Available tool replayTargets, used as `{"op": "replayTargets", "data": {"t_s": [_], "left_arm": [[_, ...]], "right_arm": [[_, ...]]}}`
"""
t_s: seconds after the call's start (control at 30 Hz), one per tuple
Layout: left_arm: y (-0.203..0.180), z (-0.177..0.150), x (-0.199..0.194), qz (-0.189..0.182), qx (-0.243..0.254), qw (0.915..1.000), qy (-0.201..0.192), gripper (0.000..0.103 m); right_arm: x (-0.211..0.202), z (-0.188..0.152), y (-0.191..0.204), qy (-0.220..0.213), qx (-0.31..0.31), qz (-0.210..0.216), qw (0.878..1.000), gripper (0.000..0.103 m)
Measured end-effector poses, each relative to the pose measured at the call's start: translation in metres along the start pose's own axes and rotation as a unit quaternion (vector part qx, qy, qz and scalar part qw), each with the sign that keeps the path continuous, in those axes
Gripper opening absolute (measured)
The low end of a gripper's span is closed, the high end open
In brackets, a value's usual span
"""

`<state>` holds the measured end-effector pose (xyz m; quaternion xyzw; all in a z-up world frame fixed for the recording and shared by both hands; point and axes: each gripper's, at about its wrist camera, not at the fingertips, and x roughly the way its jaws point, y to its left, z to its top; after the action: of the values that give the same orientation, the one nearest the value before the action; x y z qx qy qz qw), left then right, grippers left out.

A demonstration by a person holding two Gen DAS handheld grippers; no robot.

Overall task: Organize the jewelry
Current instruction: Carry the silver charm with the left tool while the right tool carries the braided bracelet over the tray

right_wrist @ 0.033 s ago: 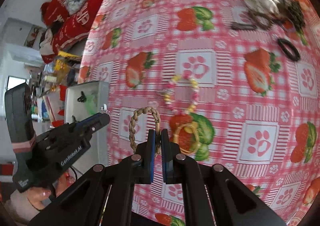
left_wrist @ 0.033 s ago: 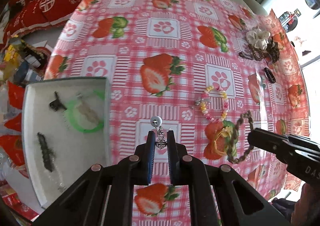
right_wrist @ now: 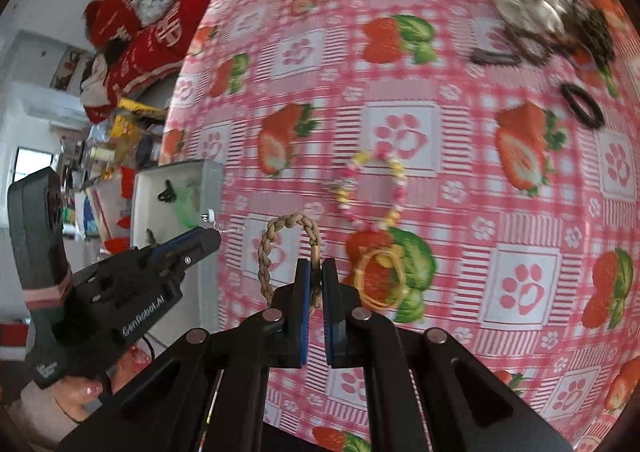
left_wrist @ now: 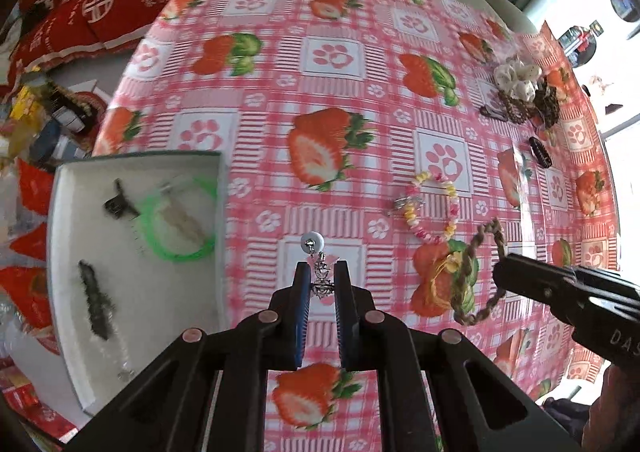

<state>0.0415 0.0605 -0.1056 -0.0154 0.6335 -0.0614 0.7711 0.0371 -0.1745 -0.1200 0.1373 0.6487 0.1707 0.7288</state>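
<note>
Bright daylight, fisheye-warped edges, right view blurred

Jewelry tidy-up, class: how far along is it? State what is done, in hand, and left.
Done: a green bangle and dark pieces lie in the white tray. In hand: the left gripper pinches a silver earring; the right gripper clamps a braided bracelet. Left: the beaded bracelet, yellow ring, black hair tie and far pile.
</note>
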Motion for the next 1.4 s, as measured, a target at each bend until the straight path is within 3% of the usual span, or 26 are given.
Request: {"op": "replayTargets", "data": {"t_s": [0.37, 0.73, 1.1, 1.4], "left_arm": [[0.077, -0.046, -0.03, 0.015, -0.074, 0.997, -0.017, 0.017], [0.165, -0.121, -0.016, 0.051, -0.176, 0.983, 0.012, 0.017], [0.175, -0.144, 0.011, 0.088, -0.181, 0.9794, 0.024, 0.017], [0.173, -0.146, 0.026, 0.102, -0.183, 0.9766, 0.048, 0.017]], "right_arm": [[0.026, -0.003, 0.085, 0.026, -0.078, 0.008, 0.997, 0.006], [0.098, -0.025, 0.155, 0.092, -0.151, -0.002, 0.984, 0.006], [0.163, -0.025, 0.189, 0.128, -0.196, -0.045, 0.971, 0.006], [0.19, -0.026, 0.193, 0.149, -0.204, -0.075, 0.965, 0.007]]}}
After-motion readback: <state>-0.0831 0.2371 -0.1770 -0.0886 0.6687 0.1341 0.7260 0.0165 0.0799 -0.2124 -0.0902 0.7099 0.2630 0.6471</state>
